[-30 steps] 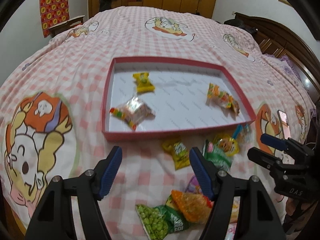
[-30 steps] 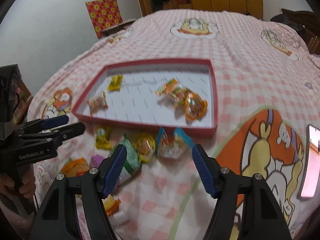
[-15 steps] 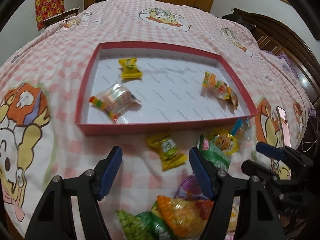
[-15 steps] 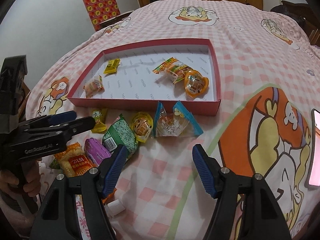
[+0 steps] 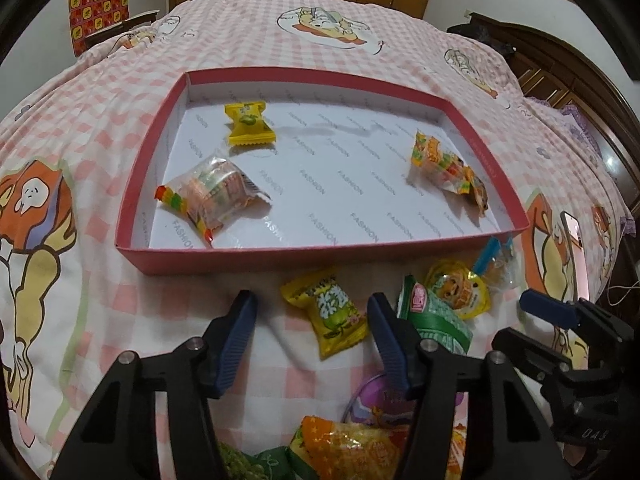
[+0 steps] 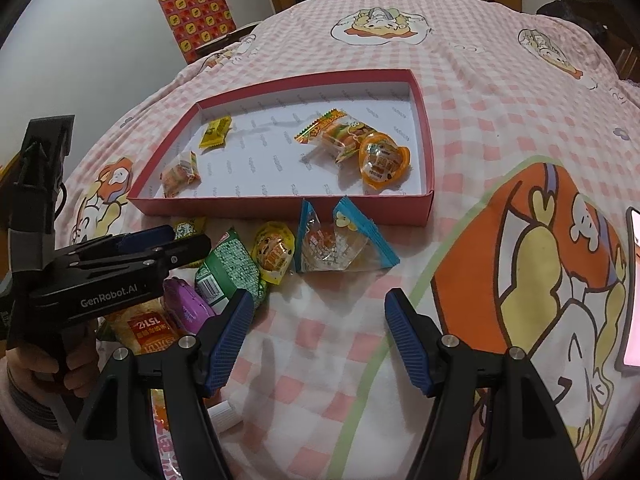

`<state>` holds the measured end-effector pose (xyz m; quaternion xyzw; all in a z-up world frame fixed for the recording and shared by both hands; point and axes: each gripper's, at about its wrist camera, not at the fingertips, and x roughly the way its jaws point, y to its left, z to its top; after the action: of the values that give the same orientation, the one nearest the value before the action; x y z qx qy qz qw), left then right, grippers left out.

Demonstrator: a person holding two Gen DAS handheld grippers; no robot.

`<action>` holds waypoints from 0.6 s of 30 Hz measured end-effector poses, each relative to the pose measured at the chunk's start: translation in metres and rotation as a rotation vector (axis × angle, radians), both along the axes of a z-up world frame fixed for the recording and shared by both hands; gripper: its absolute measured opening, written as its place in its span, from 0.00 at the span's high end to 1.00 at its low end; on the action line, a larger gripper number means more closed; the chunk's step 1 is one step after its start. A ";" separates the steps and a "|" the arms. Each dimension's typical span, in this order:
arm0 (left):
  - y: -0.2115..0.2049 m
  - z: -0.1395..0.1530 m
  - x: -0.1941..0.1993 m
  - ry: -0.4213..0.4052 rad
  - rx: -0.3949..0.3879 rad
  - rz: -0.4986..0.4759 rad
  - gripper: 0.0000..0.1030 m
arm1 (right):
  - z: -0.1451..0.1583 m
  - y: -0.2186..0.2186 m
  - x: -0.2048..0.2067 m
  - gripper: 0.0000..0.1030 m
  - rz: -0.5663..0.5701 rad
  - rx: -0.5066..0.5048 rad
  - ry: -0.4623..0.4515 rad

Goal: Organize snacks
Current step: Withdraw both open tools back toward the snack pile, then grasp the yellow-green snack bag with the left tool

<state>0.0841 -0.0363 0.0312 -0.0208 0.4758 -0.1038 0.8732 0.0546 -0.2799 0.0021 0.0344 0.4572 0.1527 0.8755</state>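
Closing in on the yellow lime candy [image 5: 325,316], left tool [image 5: 312,316] lower and nearer than one second back.

Standing apart and empty, with candy now lying between the blue fingers on the bed, just outside the red tray [image 5: 256,258]. Right tool [image 6: 320,320] likewise apart, empty, hovering over bare sheet near the blue-edged packet [image 6: 340,246]. Holding four snacks in tray; leaving a cluster outside. Judging pickup imminent, sorting under half done.

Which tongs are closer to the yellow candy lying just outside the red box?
Left. The left tongs are open around the yellow candy; the right tongs hover farther right, near the blue triangular packet.
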 end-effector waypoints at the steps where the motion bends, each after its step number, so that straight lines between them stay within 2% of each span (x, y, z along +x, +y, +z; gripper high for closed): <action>1: -0.001 -0.001 0.000 -0.001 0.005 -0.001 0.41 | 0.000 0.000 0.000 0.32 0.000 0.000 0.002; 3: -0.003 -0.002 0.000 -0.009 0.017 -0.004 0.42 | -0.002 0.000 0.001 0.32 -0.001 -0.001 0.005; 5: -0.004 -0.003 -0.001 -0.023 0.039 -0.001 0.51 | -0.002 0.000 0.001 0.32 -0.002 -0.002 0.006; 7: -0.003 -0.003 -0.002 -0.038 0.076 0.008 0.68 | -0.001 0.000 0.002 0.32 -0.003 -0.005 0.007; 8: -0.003 -0.003 -0.003 -0.039 0.076 0.003 0.70 | -0.002 0.000 0.002 0.32 -0.002 -0.005 0.006; 18: 0.004 -0.001 -0.009 -0.039 0.057 -0.006 0.71 | 0.006 -0.007 0.015 0.32 -0.040 -0.021 -0.018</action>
<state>0.0754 -0.0319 0.0306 0.0074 0.4615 -0.0931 0.8822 0.0700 -0.2873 0.0079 0.0331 0.4502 0.1308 0.8827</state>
